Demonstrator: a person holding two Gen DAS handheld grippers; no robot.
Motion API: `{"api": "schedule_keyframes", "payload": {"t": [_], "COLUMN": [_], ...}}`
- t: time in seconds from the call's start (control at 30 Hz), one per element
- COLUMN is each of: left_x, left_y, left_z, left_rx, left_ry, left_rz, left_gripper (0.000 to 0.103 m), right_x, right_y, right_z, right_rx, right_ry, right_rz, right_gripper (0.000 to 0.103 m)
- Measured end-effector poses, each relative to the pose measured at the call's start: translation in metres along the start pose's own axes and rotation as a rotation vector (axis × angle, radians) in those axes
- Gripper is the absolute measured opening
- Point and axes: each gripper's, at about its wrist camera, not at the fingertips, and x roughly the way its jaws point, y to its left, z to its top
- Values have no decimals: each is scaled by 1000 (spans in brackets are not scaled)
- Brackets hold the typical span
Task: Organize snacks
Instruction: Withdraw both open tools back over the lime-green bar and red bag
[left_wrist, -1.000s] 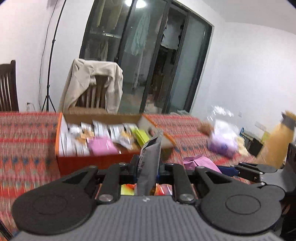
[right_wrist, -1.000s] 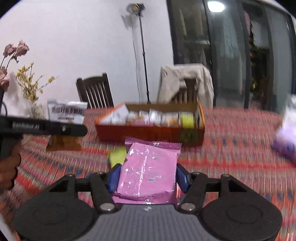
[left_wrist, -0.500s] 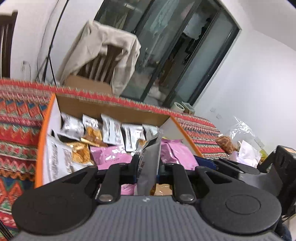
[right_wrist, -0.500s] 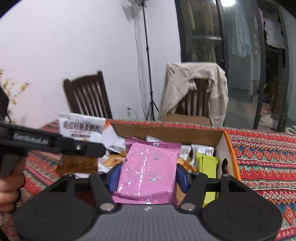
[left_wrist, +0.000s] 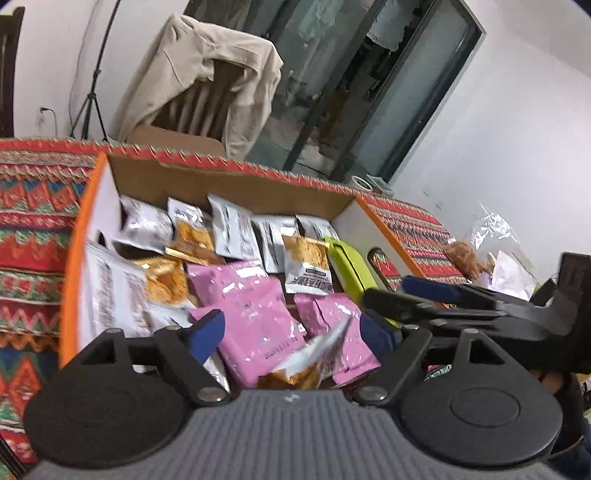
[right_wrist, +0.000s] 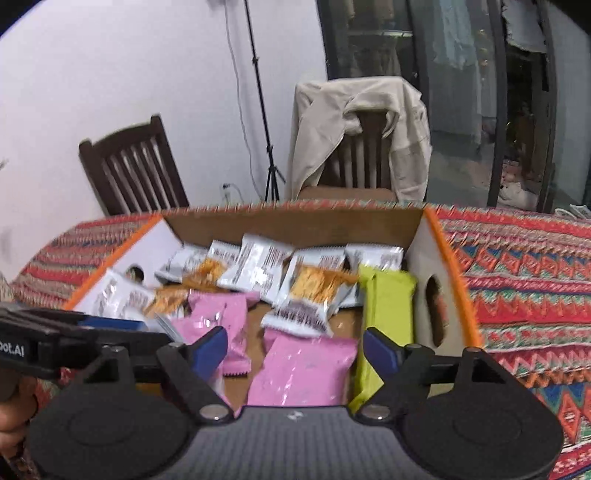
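An orange-rimmed cardboard box (left_wrist: 221, 177) (right_wrist: 295, 221) holds several silver-and-orange snack packets, pink packets and a green packet (right_wrist: 384, 306). My left gripper (left_wrist: 291, 328) hangs over the box's near side, its jaws opening. A silver-and-orange packet (left_wrist: 314, 354) lies loose and tilted between the fingers, which do not touch it, on top of a pink packet (left_wrist: 251, 314). My right gripper (right_wrist: 295, 345) is over the box's right half, jaws opening too. A pink packet (right_wrist: 303, 369) rests in the box below the gap, free of the pads.
The box stands on a table with a red patterned cloth (right_wrist: 517, 277). Behind it are a chair draped with a beige jacket (right_wrist: 362, 129), a dark wooden chair (right_wrist: 133, 166) and a light stand (right_wrist: 258, 92). A clear bag of snacks (left_wrist: 491, 236) lies to the right.
Both grippers travelled over the box and opened. The left let go of the silver-and-orange packet, which has tipped over. The right released the pink packet into the box.
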Motion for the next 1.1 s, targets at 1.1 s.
{"api": "schedule_keyframes", "payload": {"t": [1.1], "left_x": [-230], "left_y": [-145], "left_z": [-258], "left_rx": [151], "left_ry": [-172], "left_rz": [256], "left_gripper": [103], "right_x": [-318], "right_y": [41], "right_z": [-187], "right_rx": [-149], "right_ry": [-183], "right_rz": [-2], "right_gripper": [103]}}
